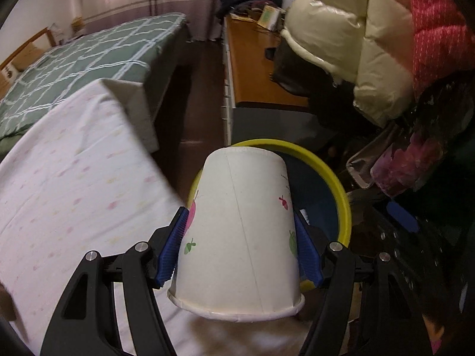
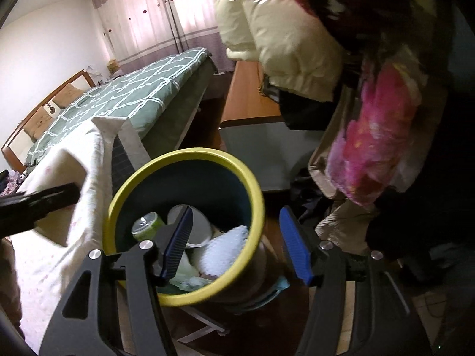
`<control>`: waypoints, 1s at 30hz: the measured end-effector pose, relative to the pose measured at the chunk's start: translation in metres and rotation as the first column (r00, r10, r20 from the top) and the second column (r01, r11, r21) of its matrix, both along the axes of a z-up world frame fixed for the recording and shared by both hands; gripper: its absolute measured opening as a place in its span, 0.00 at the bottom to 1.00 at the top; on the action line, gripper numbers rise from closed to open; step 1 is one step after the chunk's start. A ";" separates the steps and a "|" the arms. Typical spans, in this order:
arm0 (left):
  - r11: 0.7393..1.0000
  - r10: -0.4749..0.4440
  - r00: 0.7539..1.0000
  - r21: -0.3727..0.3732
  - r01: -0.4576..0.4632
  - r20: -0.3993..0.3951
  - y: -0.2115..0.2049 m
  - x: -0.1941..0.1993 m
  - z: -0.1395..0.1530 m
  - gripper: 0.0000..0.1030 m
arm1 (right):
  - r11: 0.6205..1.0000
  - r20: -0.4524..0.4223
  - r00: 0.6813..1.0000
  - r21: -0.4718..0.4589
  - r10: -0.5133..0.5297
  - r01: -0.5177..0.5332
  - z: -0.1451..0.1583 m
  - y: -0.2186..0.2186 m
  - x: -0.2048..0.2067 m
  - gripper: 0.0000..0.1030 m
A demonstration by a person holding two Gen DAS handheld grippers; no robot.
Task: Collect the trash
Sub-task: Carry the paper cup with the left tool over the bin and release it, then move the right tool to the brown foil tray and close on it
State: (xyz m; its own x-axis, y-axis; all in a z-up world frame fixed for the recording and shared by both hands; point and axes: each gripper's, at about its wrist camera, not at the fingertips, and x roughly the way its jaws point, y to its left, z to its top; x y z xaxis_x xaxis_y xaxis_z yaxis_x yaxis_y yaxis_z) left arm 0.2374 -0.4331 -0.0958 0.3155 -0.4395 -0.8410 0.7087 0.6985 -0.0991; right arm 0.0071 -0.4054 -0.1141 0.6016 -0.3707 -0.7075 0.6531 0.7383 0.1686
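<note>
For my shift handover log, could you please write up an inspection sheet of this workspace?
Surface: white sheet beside the bin.
Job's things: paper cup held mouth-toward-camera near the bin; bin already holds a can, a cup and white waste.
Clutter: coats hanging at right.
Grippers: left tongs shut on paper cup; right tongs open, empty, over the bin.
Cables: nothing seen.
Surroundings: green bed, curtains, wooden desk.

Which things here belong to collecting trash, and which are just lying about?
Job: paper cup clamped in the left gripper; yellow-rimmed bin holding a can, cup and white wad; open right gripper.

Lying about: bed, jackets, desk.
</note>
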 end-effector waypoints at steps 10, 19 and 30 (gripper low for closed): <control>1.000 0.006 1.000 0.002 -0.006 0.016 -0.046 0.003 -0.016 0.80 | 1.000 -0.015 1.000 -0.006 -0.008 0.007 -0.001 -0.005 -0.006 0.60; 0.992 0.101 0.984 -0.091 -0.089 0.143 0.049 -0.024 0.035 0.92 | 0.999 -0.016 0.999 -0.009 0.039 -0.040 0.000 0.011 0.008 0.61; 0.914 0.399 0.888 -0.171 -0.367 0.226 0.229 -0.047 0.047 0.95 | 0.989 -0.030 0.990 -0.046 0.140 -0.142 0.010 0.060 0.035 0.61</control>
